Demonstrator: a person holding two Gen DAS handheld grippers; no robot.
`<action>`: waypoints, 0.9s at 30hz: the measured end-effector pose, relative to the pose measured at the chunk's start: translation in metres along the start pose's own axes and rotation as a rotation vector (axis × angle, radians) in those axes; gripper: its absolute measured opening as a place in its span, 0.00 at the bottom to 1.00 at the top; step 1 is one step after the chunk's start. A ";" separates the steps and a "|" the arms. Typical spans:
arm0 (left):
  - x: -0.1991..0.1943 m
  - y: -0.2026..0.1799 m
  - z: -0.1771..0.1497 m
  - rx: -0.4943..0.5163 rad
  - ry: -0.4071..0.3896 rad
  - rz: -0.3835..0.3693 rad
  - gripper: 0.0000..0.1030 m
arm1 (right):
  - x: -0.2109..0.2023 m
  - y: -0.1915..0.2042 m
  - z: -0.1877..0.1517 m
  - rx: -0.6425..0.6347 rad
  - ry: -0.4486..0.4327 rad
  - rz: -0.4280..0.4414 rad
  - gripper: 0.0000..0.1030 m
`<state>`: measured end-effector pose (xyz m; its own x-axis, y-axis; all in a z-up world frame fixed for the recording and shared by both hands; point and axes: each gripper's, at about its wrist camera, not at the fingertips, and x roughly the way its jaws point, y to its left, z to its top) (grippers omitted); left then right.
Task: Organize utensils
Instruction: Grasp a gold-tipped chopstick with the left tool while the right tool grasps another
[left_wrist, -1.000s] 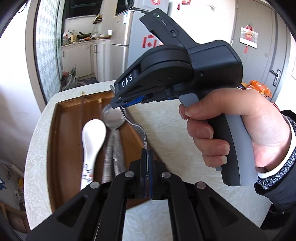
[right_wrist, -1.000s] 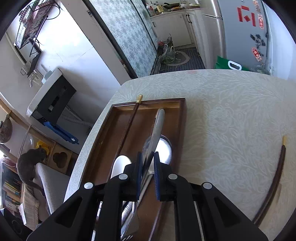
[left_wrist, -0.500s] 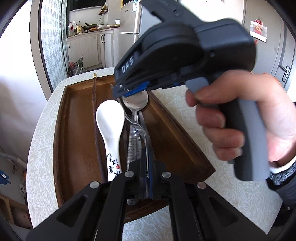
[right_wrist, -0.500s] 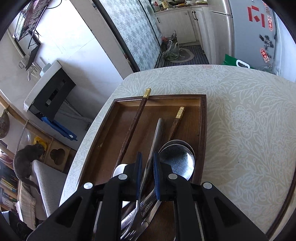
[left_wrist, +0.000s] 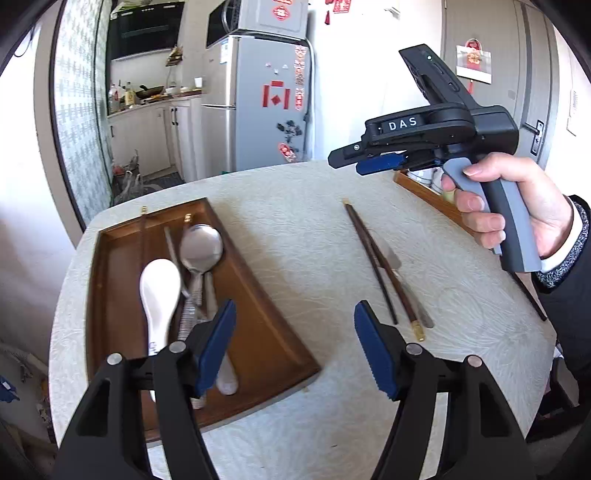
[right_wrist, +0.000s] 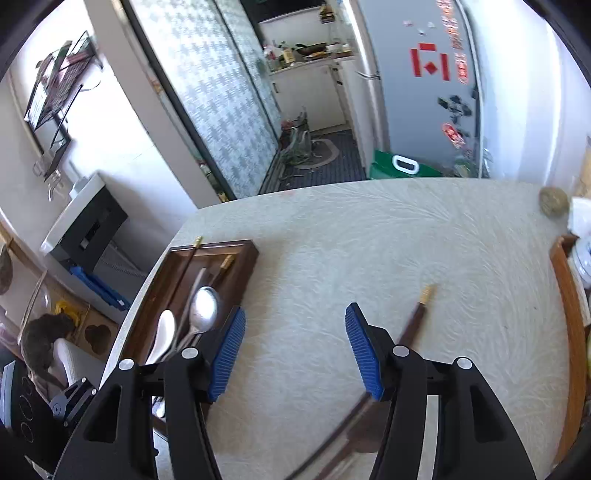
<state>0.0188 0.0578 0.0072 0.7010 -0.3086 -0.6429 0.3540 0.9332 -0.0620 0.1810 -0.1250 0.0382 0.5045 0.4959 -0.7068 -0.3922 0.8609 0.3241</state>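
Utensils in wooden tray; "DAS" on right gripper

Brown tray; white spoon; blue fingers.

We cannot see the lower handle of the white ceramic spoon: the left gripper's blue-padded finger covers it. In the right wrist view the dark wooden chopstick with a gold tip blurs and runs under the right gripper's finger. The light wooden tray is cut off by the edge, its contents too partial to name.
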 end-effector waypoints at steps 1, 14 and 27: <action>0.008 -0.006 0.003 0.010 0.012 -0.011 0.68 | -0.002 -0.013 -0.004 0.029 -0.001 -0.007 0.56; 0.095 -0.060 0.017 0.025 0.156 -0.014 0.58 | 0.011 -0.074 -0.043 0.151 0.024 0.065 0.56; 0.123 -0.053 0.020 0.039 0.213 0.050 0.58 | 0.009 -0.082 -0.048 0.162 0.020 0.096 0.56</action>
<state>0.0990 -0.0329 -0.0532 0.5733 -0.2119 -0.7915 0.3484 0.9373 0.0014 0.1805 -0.1969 -0.0250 0.4545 0.5760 -0.6795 -0.3080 0.8174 0.4869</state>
